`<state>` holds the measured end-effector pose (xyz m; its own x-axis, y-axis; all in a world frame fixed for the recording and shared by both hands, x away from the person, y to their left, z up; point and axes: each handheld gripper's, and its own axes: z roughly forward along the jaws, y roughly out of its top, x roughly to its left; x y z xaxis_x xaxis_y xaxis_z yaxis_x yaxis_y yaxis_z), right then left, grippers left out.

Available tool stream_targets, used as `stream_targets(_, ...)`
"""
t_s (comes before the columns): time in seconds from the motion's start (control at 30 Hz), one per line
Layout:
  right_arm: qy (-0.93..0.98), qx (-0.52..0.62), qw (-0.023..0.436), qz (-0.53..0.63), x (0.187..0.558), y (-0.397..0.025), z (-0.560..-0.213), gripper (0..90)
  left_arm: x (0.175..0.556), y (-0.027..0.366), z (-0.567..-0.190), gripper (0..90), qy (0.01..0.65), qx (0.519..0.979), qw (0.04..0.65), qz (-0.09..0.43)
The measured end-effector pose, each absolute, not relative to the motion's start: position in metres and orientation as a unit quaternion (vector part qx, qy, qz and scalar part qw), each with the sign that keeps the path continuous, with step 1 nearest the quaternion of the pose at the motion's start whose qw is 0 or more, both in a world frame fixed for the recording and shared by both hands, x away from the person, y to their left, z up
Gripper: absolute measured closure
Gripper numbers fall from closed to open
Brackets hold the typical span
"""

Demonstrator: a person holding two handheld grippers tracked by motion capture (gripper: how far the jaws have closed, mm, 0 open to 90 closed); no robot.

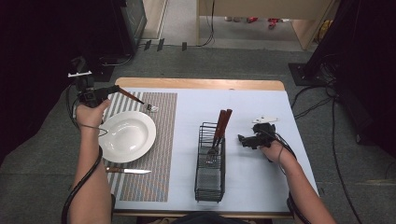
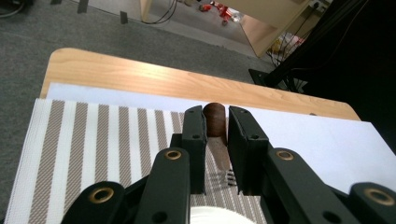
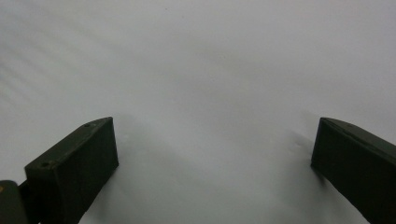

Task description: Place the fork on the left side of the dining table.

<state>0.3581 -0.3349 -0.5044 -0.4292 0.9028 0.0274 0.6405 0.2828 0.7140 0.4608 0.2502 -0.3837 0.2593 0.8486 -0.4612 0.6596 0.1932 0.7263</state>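
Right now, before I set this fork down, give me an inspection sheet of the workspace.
Surface: wooden table under a pale sheet, with a striped placemat at its left.
Job's things: fork held tilted over the placemat, tines down toward its far edge; white plate on the placemat; knife lying near the plate's near side.
Clutter: black wire caddy mid-table, with wood-handled cutlery standing in it.
Grippers: left gripper shut on the fork's handle; right gripper open, low over the bare sheet beside the caddy.
Cables: black cable trailing along the left forearm; more cables on the floor at right.
Surroundings: grey carpet, dark equipment at both sides.
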Motion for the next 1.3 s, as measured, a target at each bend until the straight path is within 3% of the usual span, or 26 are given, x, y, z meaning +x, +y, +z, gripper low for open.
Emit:
stream_targets(0.9,0.775,0.497,0.201,0.335,0.356,-0.334,-0.504,0.9,0.463,0.284,-0.423,72.4,0.626,0.615,0.476,0.063)
stream_targets(1.3,0.775,0.497,0.2,0.334,0.356,-0.334,-0.504,0.8,0.464,0.293,-0.439,69.0,0.627,0.629,0.455,0.06)
